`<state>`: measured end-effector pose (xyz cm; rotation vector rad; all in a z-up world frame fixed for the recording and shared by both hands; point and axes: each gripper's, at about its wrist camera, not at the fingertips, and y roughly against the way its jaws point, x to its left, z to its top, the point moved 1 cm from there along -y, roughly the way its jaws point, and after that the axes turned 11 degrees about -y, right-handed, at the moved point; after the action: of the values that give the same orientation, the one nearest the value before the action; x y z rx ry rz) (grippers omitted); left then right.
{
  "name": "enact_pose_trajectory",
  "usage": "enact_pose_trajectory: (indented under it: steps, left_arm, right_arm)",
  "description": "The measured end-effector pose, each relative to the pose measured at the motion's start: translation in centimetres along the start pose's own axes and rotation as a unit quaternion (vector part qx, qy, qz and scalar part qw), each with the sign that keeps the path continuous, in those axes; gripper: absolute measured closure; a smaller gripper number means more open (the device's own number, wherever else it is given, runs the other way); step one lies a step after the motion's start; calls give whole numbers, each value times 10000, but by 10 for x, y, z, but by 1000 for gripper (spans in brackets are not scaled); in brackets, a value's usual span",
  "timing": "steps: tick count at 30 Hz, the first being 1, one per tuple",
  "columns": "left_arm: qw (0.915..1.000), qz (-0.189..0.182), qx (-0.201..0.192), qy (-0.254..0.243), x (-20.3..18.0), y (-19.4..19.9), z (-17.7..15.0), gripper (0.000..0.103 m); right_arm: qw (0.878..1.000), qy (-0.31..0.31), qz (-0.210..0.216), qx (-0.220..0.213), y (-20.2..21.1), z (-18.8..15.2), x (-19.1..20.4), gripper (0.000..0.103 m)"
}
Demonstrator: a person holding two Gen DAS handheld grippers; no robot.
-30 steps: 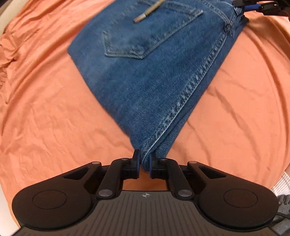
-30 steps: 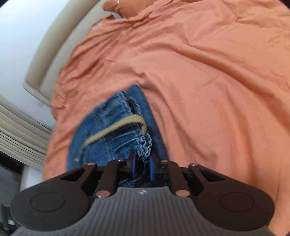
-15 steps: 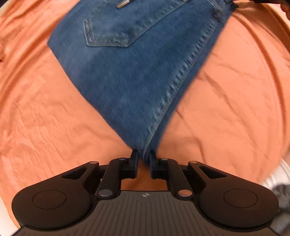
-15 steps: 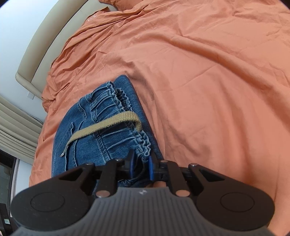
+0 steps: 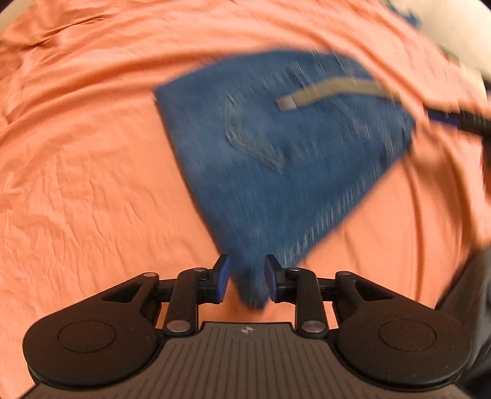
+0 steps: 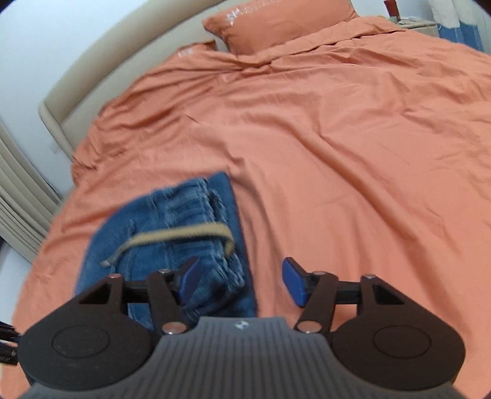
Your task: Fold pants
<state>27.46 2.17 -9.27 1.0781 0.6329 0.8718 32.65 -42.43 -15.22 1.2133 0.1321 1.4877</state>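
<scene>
Folded blue denim pants (image 5: pixel 285 159) with a tan drawstring (image 5: pixel 331 92) lie on the orange bed sheet (image 5: pixel 92 184). My left gripper (image 5: pixel 245 280) is open, its blue pads either side of the pants' folded corner without pinching it. In the right wrist view the pants (image 6: pixel 172 242) lie at lower left with the gathered waistband and drawstring (image 6: pixel 181 234) on top. My right gripper (image 6: pixel 242 280) is open wide, the waistband corner beside its left pad (image 6: pixel 188 277). The right gripper also shows at the right edge of the left wrist view (image 5: pixel 460 118).
The orange sheet (image 6: pixel 337 153) covers the whole bed. An orange pillow (image 6: pixel 276 21) and a beige headboard (image 6: pixel 101 76) are at the far end. A nightstand with items (image 6: pixel 423 18) stands at the far right. Grey clothing (image 5: pixel 472 291) is at the right edge.
Both grippers opened and let go of the pants, which now lie flat on the sheet. Both views have pulled back; the left wrist view is motion-blurred.
</scene>
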Motion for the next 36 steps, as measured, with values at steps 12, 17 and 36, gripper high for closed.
enact_pose_trajectory:
  steps: [12,17,36]
  left_arm:
    - [9870,226,-602,1471,40,-48,35,51]
    - [9870,173,-535,1508,47,-62,42,46]
    - [9795,-458,-763,1809,84,-97,37,36]
  right_arm:
    - [9938,-593,701,625,-60,20,-3,39]
    - [9913,-657,738,875,-87,32,-8,33]
    - [9855,-357,989,1330,-129,43,4,58]
